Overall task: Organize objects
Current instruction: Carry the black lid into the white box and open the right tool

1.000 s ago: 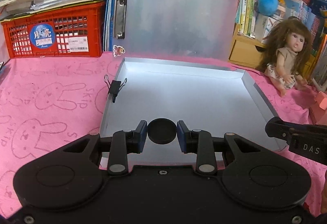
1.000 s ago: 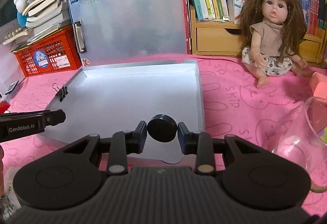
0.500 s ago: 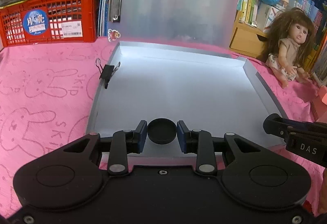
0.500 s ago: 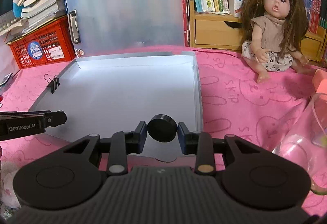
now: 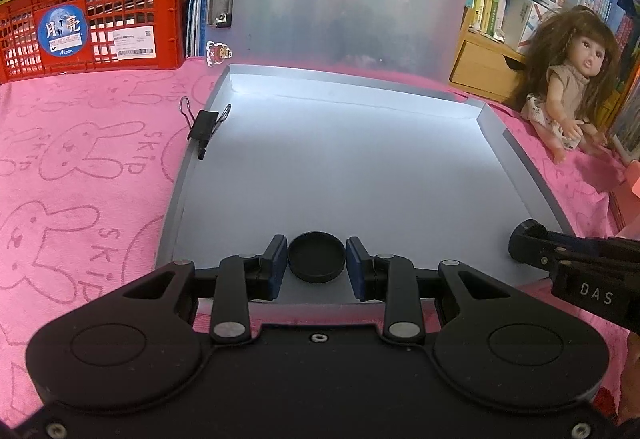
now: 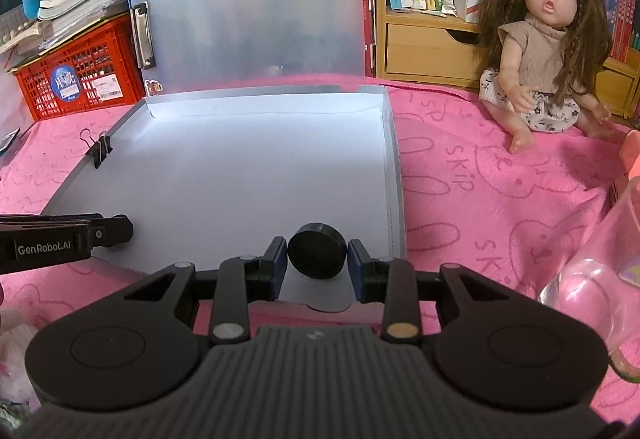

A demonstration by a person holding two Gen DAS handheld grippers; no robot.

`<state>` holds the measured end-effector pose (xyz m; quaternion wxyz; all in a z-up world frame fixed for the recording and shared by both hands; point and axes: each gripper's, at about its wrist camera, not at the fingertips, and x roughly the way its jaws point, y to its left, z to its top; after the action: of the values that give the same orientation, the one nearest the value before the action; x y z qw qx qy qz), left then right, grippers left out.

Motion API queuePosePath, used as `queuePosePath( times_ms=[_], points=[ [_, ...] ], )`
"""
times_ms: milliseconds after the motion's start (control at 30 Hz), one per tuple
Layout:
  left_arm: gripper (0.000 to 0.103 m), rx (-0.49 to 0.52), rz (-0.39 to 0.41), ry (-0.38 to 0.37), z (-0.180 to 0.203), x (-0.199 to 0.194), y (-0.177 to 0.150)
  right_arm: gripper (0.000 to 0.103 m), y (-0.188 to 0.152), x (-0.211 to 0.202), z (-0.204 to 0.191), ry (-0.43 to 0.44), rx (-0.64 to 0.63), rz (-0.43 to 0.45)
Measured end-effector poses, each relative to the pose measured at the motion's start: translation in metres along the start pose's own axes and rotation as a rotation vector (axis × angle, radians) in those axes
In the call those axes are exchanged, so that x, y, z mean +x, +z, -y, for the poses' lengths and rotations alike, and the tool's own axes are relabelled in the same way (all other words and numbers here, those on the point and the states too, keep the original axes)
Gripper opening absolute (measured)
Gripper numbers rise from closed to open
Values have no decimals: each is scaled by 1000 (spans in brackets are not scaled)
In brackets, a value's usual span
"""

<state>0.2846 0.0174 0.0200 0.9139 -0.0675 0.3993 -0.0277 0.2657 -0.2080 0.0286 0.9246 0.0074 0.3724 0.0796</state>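
The left claw [image 5: 317, 267] has a smooth matte black body with two round raised discs, silver pivot pins on black link arms, a small centre screw and blue pads on its fingers [image 5: 276, 267]. Its side, seen from the other camera, reads "GenRobot.AI" in white. The right claw [image 6: 317, 265] looks alike but has a ribbed grey-black centre panel; its side bears white "DAS" lettering.

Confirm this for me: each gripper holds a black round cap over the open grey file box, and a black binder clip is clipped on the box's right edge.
One detail is wrong. The binder clip sits on the left edge of the file box, not the right; both wrist views show it there. The rest stands: the left gripper holds a black round cap and the right gripper holds another cap, over the open box.
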Motion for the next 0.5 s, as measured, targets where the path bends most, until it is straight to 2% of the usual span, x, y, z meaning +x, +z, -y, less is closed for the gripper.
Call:
queuePosePath(
  times_ms=[67,100,167,267,400,500],
  points=[
    [33,0,1,-3,0,0,0,42,0,1,1,7,9,-6],
    [39,-1,2,-9,0,-1,0,43,0,0,2,10,12,-2],
    [47,-4,19,-15,-1,-6,1,55,1,-2,3,20,25,12],
    [56,-1,46,-20,0,-16,3,59,5,-10,7,37,48,35],
    [73,10,90,-46,0,-38,4,61,10,-27,11,52,65,73],
    [76,38,126,-53,2,-57,3,63,9,-44,13,69,73,101]
  ],
)
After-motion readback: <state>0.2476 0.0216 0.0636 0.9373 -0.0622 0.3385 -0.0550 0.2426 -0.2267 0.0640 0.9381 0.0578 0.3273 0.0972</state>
